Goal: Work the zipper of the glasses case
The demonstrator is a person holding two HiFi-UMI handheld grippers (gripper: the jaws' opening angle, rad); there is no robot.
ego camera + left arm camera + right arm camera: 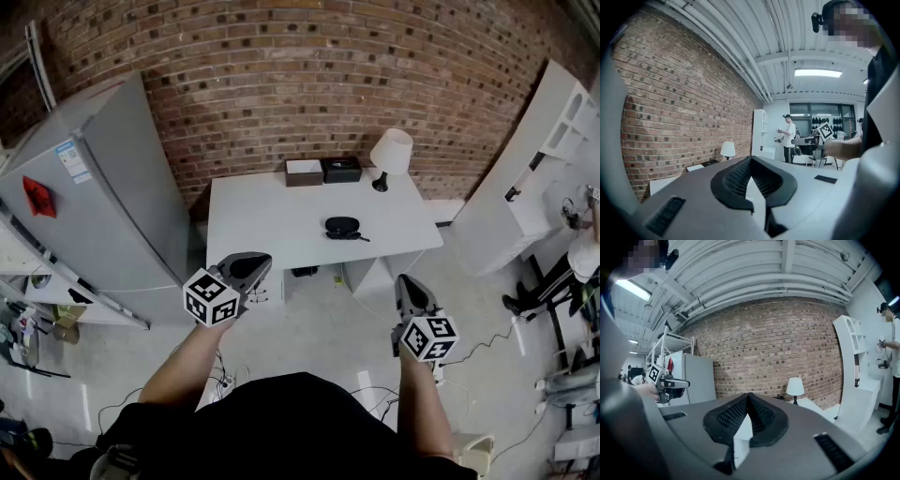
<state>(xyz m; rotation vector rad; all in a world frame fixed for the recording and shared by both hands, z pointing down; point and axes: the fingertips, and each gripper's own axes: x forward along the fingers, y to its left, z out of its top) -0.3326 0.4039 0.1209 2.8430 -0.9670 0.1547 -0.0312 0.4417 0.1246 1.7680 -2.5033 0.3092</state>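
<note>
Black glasses case [342, 227], one, on white table [262, 230]; two boxes [304, 172], one lamp [390, 156].

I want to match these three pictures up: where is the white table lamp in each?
Head view: lamp upper middle, at the table's far right corner.
Left gripper view: lamp small, left of centre, just below the middle.
Right gripper view: lamp right of centre, just below the middle.
Shared landmark: the brick wall behind it.

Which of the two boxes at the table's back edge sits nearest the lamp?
The black box, the right one of the pair, just beside the lamp; the brown box with the pale inside sits on its far side.
</note>
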